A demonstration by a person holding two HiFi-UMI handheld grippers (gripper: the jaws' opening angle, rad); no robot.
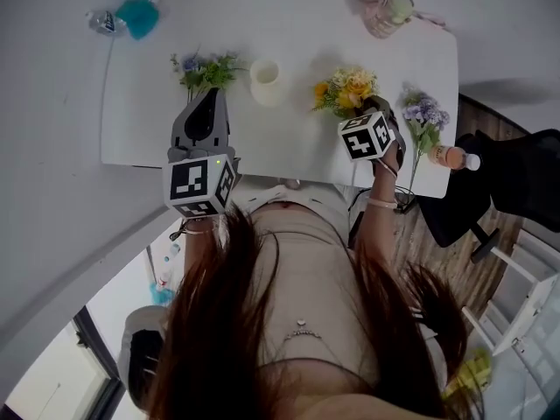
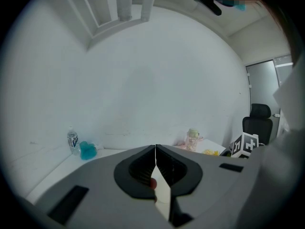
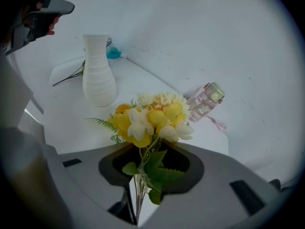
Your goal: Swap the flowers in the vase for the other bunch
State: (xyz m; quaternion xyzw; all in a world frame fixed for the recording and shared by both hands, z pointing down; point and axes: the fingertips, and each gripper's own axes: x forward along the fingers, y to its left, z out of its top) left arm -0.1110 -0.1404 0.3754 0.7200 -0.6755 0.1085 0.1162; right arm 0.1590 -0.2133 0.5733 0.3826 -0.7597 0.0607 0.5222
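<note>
My right gripper (image 1: 374, 108) (image 3: 145, 149) is shut on the stems of a yellow and white flower bunch (image 3: 152, 118) (image 1: 347, 88), which it holds above the table to the right of the vase. The ribbed white vase (image 3: 98, 70) (image 1: 267, 81) stands upright with nothing showing in its mouth. A blue-purple bunch (image 1: 206, 70) lies on the table left of the vase. Just in front of that bunch my left gripper (image 1: 210, 96) (image 2: 156, 147) hangs shut with nothing between its jaws, pointing at the wall.
A second purple bunch (image 1: 423, 114) lies near the table's right edge beside an orange bottle (image 1: 453, 157). A pink bottle (image 1: 387, 13) (image 3: 206, 100) lies at the back right. A water bottle (image 2: 72, 140) and a teal object (image 1: 137, 16) sit at the back left. A black chair (image 1: 516, 182) stands to the right.
</note>
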